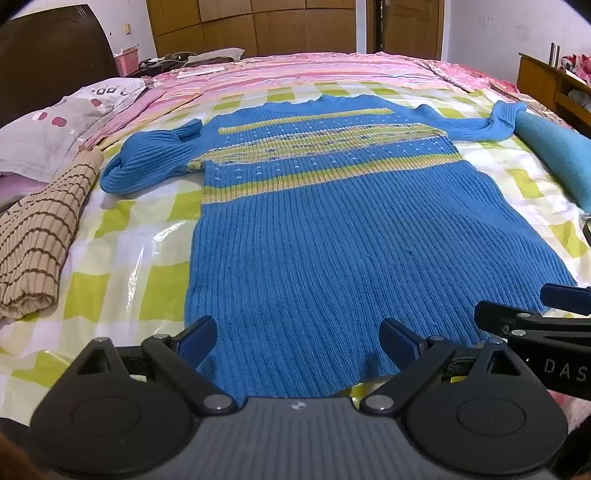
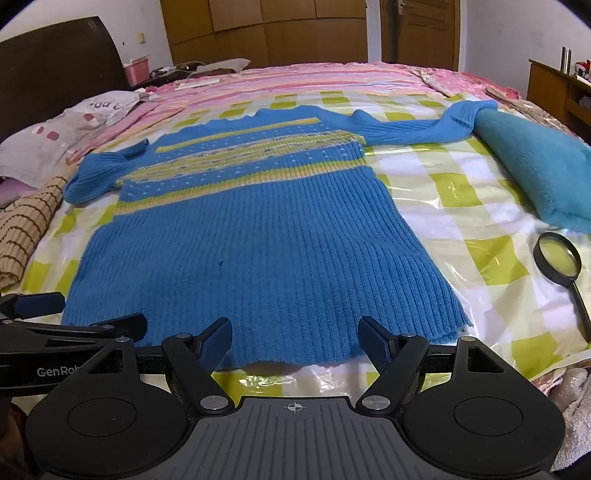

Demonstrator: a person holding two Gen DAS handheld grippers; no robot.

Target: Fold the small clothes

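One blue knitted sweater (image 1: 295, 221) lies flat, sleeves spread, on a glossy yellow-green checked sheet (image 1: 122, 236) covering the bed (image 2: 295, 79). Just short of its hem, the left gripper (image 1: 299, 338) and right gripper (image 2: 295, 338) hold their jaws wide open, gripping nothing. Beside the sweater's right edge lies a magnifying glass (image 2: 557, 258); beyond its collar stand wooden wardrobe doors (image 1: 258, 26).

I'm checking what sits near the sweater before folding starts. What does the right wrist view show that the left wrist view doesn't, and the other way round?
Only the right wrist view shows the whole magnifying glass lying on the checked sheet. Only the left wrist view shows the full tan striped garment beside the sweater. Both show the blue sweater spread flat, the teal folded cloth, and both grippers open at its hem: left gripper, right gripper.
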